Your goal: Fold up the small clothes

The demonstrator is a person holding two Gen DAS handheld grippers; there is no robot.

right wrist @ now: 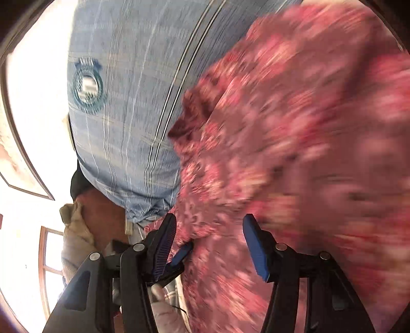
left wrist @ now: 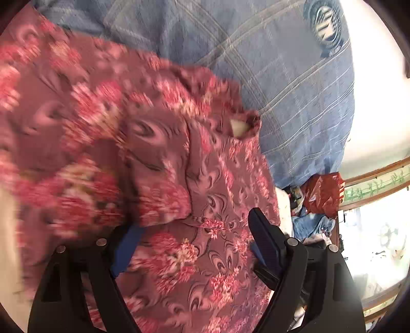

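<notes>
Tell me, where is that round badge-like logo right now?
The round logo is printed on the blue checked cloth: upper right in the left wrist view, upper left in the right wrist view, beyond the floral garment.

Light: I see daylight blown out white at both frames' outer edges.
Blur: the floral garment [left wrist: 77, 123] smears, worst right of the right-wrist view.
Edges: fisheye bending, dark corners.

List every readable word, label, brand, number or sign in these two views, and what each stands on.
No text can be read with certainty.
Round emblem on the blue checked cloth: pale marks in its middle, too distorted to read.
The same emblem in the right wrist view: blurred, unreadable.
Floral garment: pattern only, no lettering.
</notes>
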